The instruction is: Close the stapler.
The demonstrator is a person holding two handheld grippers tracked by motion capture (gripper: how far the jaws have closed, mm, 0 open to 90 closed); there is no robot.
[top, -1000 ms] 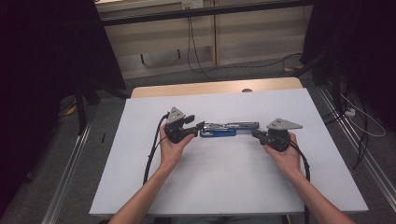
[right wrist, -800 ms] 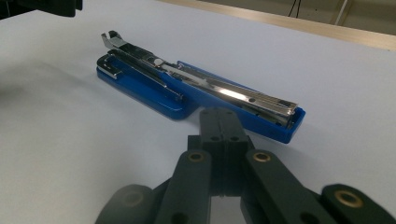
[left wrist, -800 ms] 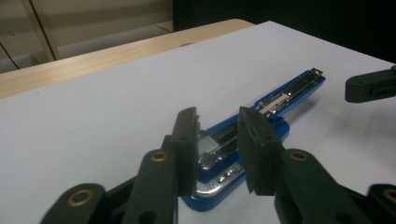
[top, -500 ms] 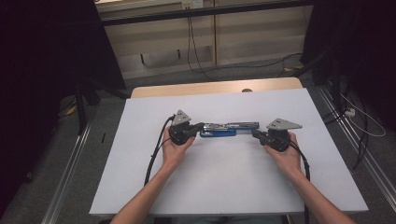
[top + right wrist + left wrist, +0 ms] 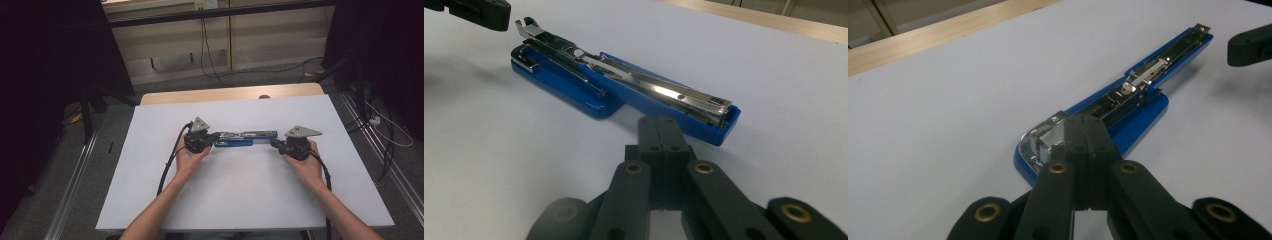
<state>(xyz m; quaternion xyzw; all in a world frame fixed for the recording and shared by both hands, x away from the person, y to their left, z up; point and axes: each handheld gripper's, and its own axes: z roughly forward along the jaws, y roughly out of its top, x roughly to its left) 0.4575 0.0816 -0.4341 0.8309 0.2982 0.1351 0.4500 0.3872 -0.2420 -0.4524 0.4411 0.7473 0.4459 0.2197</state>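
A blue stapler point(image 5: 245, 138) lies opened out flat along the middle of the white table point(image 5: 240, 200), its chrome staple rail facing up. My left gripper point(image 5: 216, 136) is shut, with its tips at the stapler's left end. In the left gripper view the joined jaws point(image 5: 1083, 125) sit over the metal end block of the stapler point(image 5: 1143, 85), with nothing between them. My right gripper point(image 5: 274, 142) is shut too. Its tips point(image 5: 663, 125) point at the blue right end of the stapler point(image 5: 624, 85), just short of it. Each hand holds its gripper low over the table.
A wooden strip point(image 5: 225, 95) runs along the table's far edge. Black cables trail from both grippers towards the near edge point(image 5: 167, 165). Metal rails point(image 5: 75, 180) and dark stands flank the table, with shelving and cables behind it.
The left gripper's jaws have closed, and it has slid a little to the right, onto the stapler's left end. The right gripper and the stapler have stayed put.
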